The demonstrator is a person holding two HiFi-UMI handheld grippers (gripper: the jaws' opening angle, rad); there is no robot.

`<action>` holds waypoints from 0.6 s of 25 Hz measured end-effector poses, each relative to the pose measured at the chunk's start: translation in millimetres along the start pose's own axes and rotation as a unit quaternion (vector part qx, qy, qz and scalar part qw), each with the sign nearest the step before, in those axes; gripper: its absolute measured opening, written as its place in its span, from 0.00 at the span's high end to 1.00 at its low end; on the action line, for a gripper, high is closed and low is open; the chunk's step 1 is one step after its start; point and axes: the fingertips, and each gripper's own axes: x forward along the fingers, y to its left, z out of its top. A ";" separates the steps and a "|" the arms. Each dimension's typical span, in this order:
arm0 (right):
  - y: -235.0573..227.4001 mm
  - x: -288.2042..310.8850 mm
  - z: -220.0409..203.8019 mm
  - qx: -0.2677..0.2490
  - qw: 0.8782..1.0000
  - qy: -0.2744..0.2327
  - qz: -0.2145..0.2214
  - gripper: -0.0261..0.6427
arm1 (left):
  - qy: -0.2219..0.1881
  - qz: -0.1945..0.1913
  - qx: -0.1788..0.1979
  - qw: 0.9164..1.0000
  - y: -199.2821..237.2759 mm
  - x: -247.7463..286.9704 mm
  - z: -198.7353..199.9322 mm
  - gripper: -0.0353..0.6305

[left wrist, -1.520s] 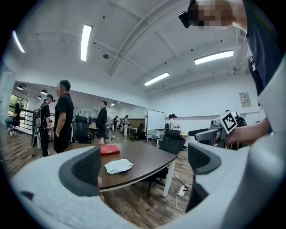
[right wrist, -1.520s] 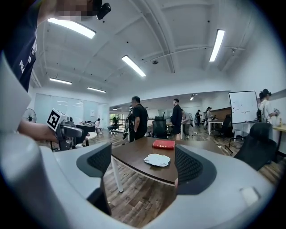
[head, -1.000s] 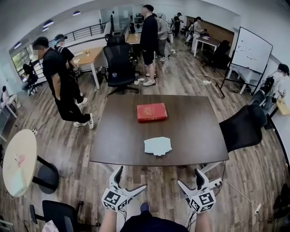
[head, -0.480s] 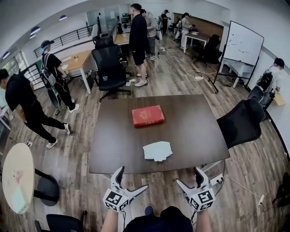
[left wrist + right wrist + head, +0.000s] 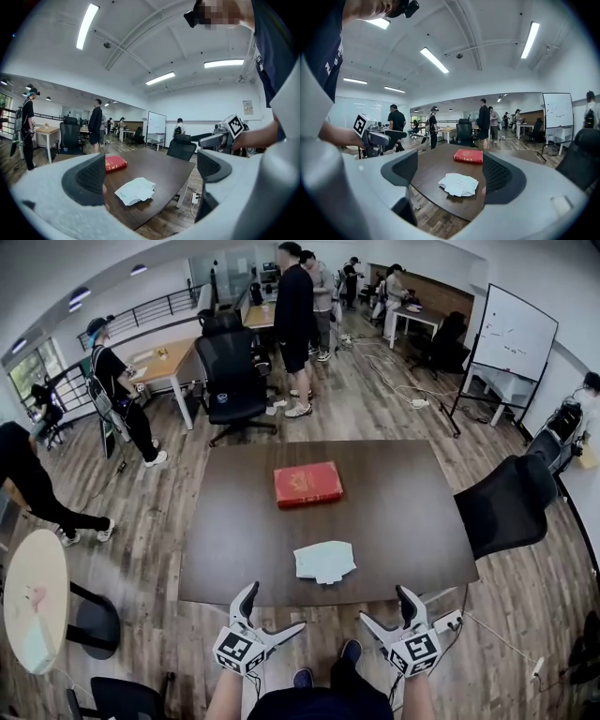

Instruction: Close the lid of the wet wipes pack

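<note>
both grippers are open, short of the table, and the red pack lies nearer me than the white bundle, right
No: the red pack lies farther off, mid-table; the white bundle sits by the near edge of the table, as the head view shows. The left gripper and right gripper are open, short of it.

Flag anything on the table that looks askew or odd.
The wet wipes pack near the front edge of the table has a ragged, uneven outline. The red book lies slightly skewed. Nothing looks spilled.
</note>
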 end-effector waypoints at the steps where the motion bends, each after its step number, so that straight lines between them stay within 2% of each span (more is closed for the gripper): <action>1: -3.7 4.9 -1.1 -0.001 1.000 0.001 0.006 0.30 | 0.002 0.002 0.000 1.000 1.7 5.2 -1.0 0.05; 15: -61.6 61.0 5.3 -0.027 0.998 0.004 0.059 0.30 | 0.007 0.024 -0.001 1.000 19.0 68.8 -1.3 0.05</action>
